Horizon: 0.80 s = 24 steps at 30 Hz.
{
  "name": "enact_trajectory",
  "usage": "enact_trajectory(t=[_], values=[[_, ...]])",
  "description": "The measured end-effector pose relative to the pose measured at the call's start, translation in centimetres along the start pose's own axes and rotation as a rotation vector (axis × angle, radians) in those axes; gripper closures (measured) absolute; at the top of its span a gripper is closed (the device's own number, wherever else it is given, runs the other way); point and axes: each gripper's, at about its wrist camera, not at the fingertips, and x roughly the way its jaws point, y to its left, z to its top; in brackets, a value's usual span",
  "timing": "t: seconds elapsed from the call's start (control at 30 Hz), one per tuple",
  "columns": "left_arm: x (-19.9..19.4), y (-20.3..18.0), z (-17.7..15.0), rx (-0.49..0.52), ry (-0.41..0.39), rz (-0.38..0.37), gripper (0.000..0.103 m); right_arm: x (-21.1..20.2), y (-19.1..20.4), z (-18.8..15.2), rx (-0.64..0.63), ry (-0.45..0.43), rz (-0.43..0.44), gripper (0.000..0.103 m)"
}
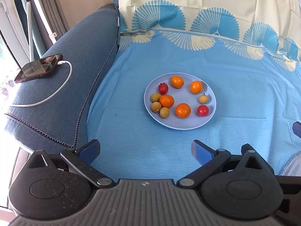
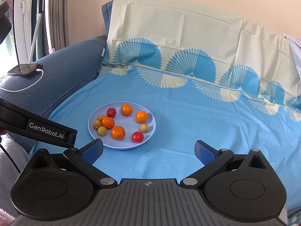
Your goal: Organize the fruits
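Observation:
A pale blue plate [image 1: 190,125] [image 2: 150,131] lies on the blue cloth and holds mixed fruit. On it are several orange mandarins [image 1: 183,110] [image 2: 118,132], two red cherry tomatoes [image 1: 202,110] [image 2: 137,137] and several tan longans [image 1: 156,107] [image 2: 144,127]. My left gripper [image 1: 145,149] is open, hovering short of the plate's near rim, nothing between its fingers. My right gripper [image 2: 148,150] is open too, nearer than the plate and to its right, also holding nothing. The left gripper's black body [image 2: 47,130] shows at the left of the right wrist view.
A dark blue sofa arm [image 1: 62,86] [image 2: 65,69] on the left carries a phone [image 1: 38,67] [image 2: 24,69] on a white charging cable [image 1: 56,92]. The cloth's cream patterned part [image 1: 188,0] [image 2: 178,28] rises over the backrest behind. Curtains hang at far left.

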Motion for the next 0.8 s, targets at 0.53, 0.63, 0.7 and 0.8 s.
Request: enact_trajectory(t=[0.53,0.63,0.7,0.8], values=[[0.04,0.02,0.04,0.002,0.008,0.006,0.000,0.00,0.07,0.00,0.001,0.000,0.000,0.001],[0.05,0.04,0.03,0.001,0.010,0.007,0.000,0.01,0.07,0.00,0.001,0.000,0.000,0.001],[0.08,0.06,-0.01,0.001,0.011,0.008,0.000,0.03,0.07,0.01,0.001,0.001,0.000,0.001],[0.10,0.08,-0.05,0.001,0.011,0.009,0.000,0.02,0.03,0.03,0.001,0.000,-0.001,0.001]])
